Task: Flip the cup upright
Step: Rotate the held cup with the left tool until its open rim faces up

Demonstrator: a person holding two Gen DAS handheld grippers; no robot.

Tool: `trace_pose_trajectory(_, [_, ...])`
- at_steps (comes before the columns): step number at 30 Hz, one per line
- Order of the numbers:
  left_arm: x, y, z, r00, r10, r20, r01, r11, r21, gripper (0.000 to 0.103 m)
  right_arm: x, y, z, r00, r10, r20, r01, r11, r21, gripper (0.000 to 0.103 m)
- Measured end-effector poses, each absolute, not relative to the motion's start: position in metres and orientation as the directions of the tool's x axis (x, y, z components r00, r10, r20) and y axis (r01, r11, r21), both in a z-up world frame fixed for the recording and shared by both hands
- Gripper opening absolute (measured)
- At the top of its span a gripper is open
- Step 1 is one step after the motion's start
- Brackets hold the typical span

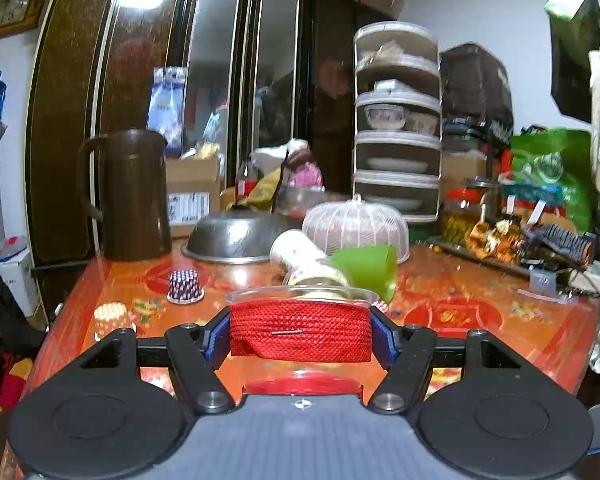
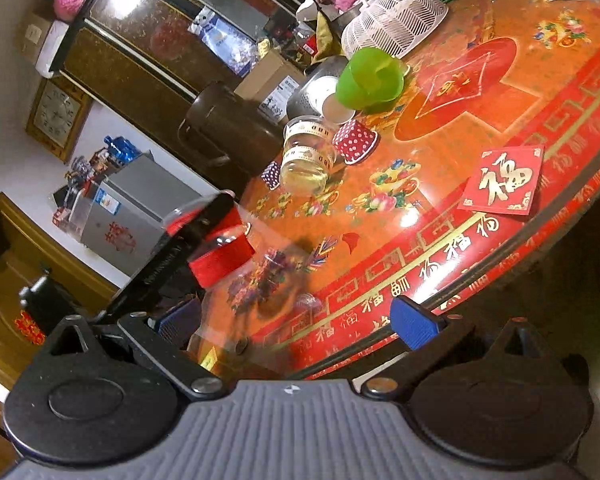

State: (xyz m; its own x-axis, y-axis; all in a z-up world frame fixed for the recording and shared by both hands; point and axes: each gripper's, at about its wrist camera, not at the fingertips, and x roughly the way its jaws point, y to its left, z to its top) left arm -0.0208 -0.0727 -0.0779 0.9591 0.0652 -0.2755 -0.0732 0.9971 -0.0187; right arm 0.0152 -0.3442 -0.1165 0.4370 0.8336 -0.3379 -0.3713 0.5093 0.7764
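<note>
one red-banded cup (image 1: 300, 334) in left claw (image 1: 300, 338)

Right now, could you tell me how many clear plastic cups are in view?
2. The red-banded cup is gripped by the left hand-held gripper; the gold-ribboned cup sits on the table beside the red polka-dot cup. Clutter may hide more.
</note>
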Motion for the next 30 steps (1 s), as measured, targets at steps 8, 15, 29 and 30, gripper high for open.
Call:
trace_pose_trajectory(8, [-0.018,-0.062,-0.092,0.935,0.066,-0.349,-0.086,0.995,-0.041,0.071,0.016,-0.341,-0.114,0.443,0.830,-0.339,-0.379,0.516,0.768,0.102])
trace_pose_trajectory(15, [-0.023,-0.056,-0.094,0.936,0.050,-0.350,-0.074,0.996,-0.056,0.071,0.015,-0.337,-0.112,0.446,0.828,-0.340,-0.386,0.521,0.762,0.102])
trace_pose_trajectory(29, [-0.041,-0.053,-0.096,0.950,0.016,-0.313,-0.037,0.998,-0.059,0.071,0.014,-0.328,-0.108,0.449,0.826,-0.340,-0.410,0.529,0.743,0.102])
trace_pose_trajectory(30, [-0.039,-0.053,-0.095,0.949,0.010,-0.315,-0.033,0.997,-0.067,0.071,0.014,-0.327,-0.107,0.449,0.826,-0.340,-0.413,0.530,0.741,0.102])
